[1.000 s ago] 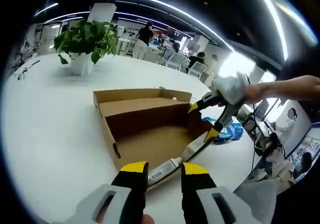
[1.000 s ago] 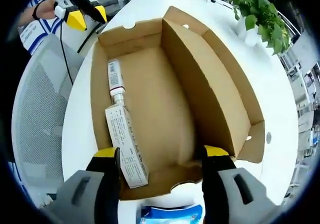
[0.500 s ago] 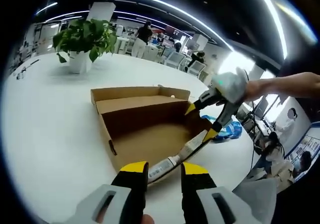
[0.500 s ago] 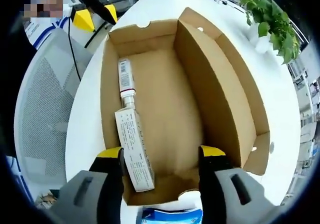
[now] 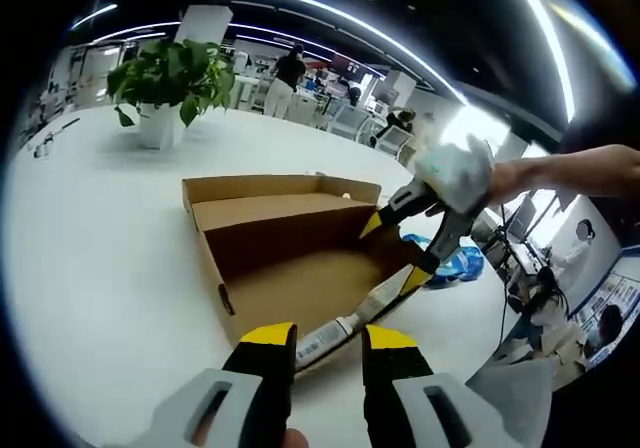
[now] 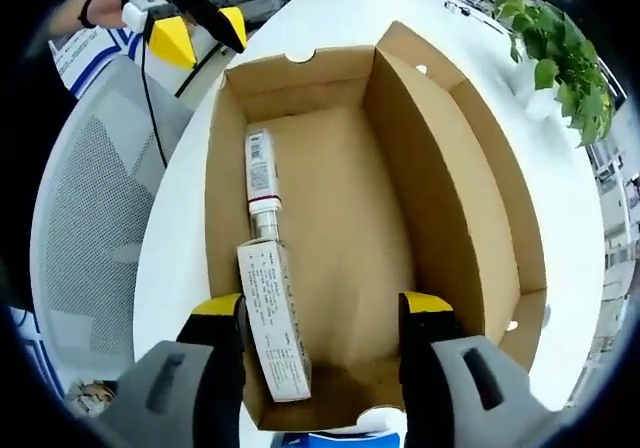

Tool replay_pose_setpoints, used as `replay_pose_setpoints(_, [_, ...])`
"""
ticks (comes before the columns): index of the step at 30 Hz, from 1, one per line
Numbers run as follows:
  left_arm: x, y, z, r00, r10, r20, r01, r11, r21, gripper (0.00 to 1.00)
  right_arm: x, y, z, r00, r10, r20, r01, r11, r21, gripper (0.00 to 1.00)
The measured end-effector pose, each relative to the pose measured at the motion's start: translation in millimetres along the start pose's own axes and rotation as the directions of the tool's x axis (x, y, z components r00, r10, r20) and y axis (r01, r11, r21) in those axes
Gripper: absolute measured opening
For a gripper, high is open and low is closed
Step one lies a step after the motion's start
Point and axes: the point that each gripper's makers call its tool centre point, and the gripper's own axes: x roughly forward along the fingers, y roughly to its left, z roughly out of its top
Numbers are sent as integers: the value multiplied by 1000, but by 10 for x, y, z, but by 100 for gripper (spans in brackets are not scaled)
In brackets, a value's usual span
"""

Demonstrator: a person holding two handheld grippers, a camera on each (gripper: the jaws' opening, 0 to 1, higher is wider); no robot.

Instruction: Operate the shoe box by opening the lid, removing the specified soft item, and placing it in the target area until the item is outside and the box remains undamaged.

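Note:
The open cardboard shoe box (image 5: 300, 268) (image 6: 340, 198) lies on the white table, its lid folded flat along the far side. Inside, against one long wall, lie a white tube (image 6: 262, 173) with a red band and a white printed carton (image 6: 275, 333) end to end, which also show at the box's near wall (image 5: 345, 323). My right gripper (image 6: 320, 308) (image 5: 393, 253) hangs open over one end of the box, with the carton just inside its left jaw. My left gripper (image 5: 328, 340) (image 6: 205, 30) is open and holds nothing, just outside the opposite end.
A potted plant (image 5: 170, 78) (image 6: 565, 48) stands far back on the table. A blue bag (image 5: 455, 263) lies beyond the box's right end. A grey mesh chair (image 6: 90, 228) stands beside the table edge. People move about in the background.
My right gripper has moved further in over the box, so the carton and tube sit closer between its jaws. The left gripper has stayed almost still.

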Motion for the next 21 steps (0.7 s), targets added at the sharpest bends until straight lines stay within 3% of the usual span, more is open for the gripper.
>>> replay_pose_setpoints(9, [-44, 35, 31, 1000, 5, 11, -5, 1000, 0, 26, -61, -106, -94, 998, -53, -21, 53, 998, 14, 60])
replay_pose_setpoints(18, [-39, 19, -15, 1000, -3, 0, 3, 1000, 1, 26, 16, 55, 60, 1000, 2, 0, -2, 1000, -17, 52])
replay_pose_setpoints(21, [-35, 9, 13, 1000, -5, 4, 5, 1000, 4, 26, 72, 68, 37, 1000, -1, -24, 0, 1000, -28, 50])
